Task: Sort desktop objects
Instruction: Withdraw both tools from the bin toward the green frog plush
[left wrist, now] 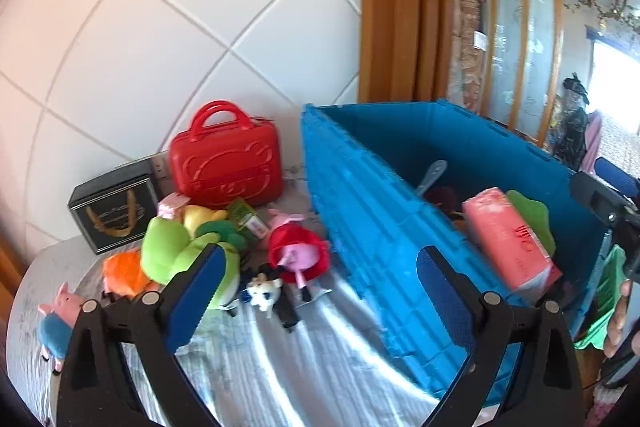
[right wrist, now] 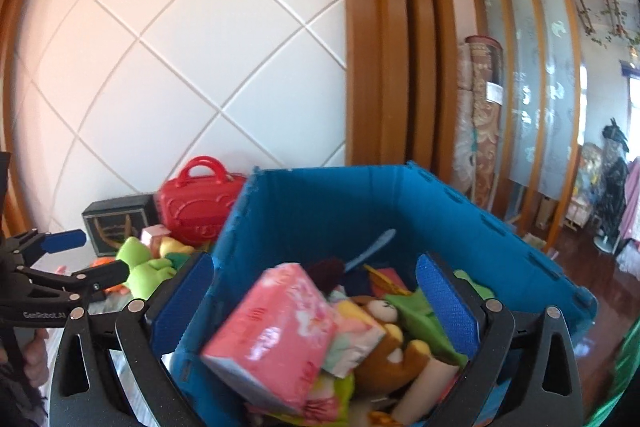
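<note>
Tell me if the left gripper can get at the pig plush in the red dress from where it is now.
Probably yes. The left gripper is open and empty, and the pig plush in the red dress lies just ahead on the table beside the blue crate, uncovered.

Black plastic tongs (right wrist: 314, 301) with blue textured pads (right wrist: 446, 301), silver rivets, white lettering.

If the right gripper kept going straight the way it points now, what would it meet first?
Most likely the pink tissue pack, which lies between the open fingers of the right gripper, on top of the toys in the blue crate. Depth is hard to judge through the fisheye.
</note>
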### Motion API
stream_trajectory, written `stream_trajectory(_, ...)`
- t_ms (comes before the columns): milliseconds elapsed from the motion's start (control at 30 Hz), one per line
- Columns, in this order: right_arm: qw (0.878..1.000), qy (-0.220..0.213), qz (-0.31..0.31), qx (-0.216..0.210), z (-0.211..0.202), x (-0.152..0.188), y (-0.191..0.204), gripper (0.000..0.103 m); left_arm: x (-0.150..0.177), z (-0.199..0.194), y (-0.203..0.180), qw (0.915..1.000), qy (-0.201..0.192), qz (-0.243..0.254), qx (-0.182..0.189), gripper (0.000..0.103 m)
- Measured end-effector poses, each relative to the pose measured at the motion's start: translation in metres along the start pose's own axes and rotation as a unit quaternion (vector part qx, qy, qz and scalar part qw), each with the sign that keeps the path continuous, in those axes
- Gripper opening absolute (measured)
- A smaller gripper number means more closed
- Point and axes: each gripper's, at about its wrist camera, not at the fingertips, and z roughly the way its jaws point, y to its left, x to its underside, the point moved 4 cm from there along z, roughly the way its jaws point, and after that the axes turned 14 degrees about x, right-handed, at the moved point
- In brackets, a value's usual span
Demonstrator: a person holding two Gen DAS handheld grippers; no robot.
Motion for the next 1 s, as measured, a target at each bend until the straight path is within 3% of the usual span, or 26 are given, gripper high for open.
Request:
stream_trajectory(200,0.996,-0.006,-0.041,-0.079,-0.001,-0.007,0.098,0.103,0.03,-0.035,0.103,0.9952,0.007,-0.055,-0.081,0.098)
stream_trajectory(400,0.988,0.032,-0.069,-0.132,0.022,0.007,0.19,0.103,0.063,-0.055,0.195,0.9832,0.03,-0.118,-0.136,0.098)
stream_trajectory(700,0.975,0.144,-0.099,-0.137,0.097,0.058,0.283,0.103,0.081,-0.025,0.271,0.9738,0.069,-0.161,-0.145,0.098)
stream_trajectory(1000,0.964,0.226,-0.108,-0.095,0.221,0.091,0.332,0.103,0.064,0.072,0.328,0.9722,0.112,-0.156,-0.133,0.098)
